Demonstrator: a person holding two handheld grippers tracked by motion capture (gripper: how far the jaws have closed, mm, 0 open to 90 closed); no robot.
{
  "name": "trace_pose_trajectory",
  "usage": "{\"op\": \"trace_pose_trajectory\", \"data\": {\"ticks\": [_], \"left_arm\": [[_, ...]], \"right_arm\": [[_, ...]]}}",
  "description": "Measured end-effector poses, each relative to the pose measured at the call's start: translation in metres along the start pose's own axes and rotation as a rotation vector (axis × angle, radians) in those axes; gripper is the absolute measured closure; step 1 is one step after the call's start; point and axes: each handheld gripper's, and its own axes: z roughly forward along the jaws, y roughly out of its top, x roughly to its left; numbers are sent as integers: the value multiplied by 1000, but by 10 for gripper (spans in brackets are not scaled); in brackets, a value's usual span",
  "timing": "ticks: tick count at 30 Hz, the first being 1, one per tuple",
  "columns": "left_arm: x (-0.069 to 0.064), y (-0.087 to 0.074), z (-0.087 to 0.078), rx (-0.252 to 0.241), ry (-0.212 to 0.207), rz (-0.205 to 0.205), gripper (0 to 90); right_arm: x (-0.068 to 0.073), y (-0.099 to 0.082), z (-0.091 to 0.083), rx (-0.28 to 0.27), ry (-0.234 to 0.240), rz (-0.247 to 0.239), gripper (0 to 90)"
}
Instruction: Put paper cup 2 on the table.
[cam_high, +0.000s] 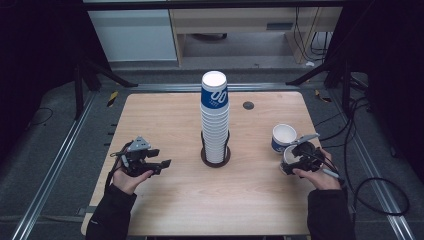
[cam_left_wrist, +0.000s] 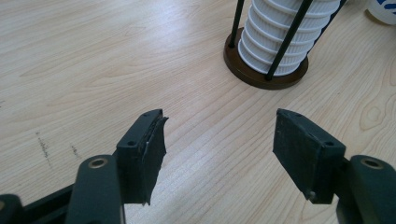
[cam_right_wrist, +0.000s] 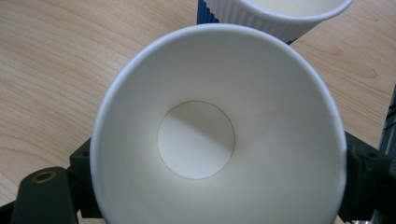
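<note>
We've got the right gripper (cam_high: 299, 161) clamped round a loose cup (cam_right_wrist: 217, 140), second cup (cam_high: 283, 136) just ahead, so they'll line up; left gripper (cam_high: 161, 165) idles empty, jaws apart.

Matt white paper cup (cam_right_wrist: 215, 140), ribbed paper stack (cam_left_wrist: 285, 32), smooth pale wood table (cam_left_wrist: 93, 70)

Tall cup stack (cam_high: 215, 117) in dark holder (cam_high: 215, 159), wooden table (cam_high: 165, 195), grommet (cam_high: 248, 105)
</note>
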Motion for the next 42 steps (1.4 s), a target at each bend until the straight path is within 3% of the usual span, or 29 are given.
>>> {"op": "trace_pose_trajectory", "data": {"ticks": [7,17,24,31,35,42], "left_arm": [[0,0,1,3,-3,2,336],[0,-1,1,5,-7,6,336],[0,-1,1,4,-9,5,335],[0,-1,-1,1,-6,5,334],[2,-1,-3,-4,-3,-2,333],[3,-2,-6,-10,2,-4,333]], "right_arm": [[1,1,3,28,22,-10,143],[2,0,7,1,8,-24,121],[3,-2,10,13,17,-27,64],[0,-5,1,-39,10,21,33],[2,-9,-5,-63,-3,17,21],[6,-21,-13,-61,-26,40,13]]}}
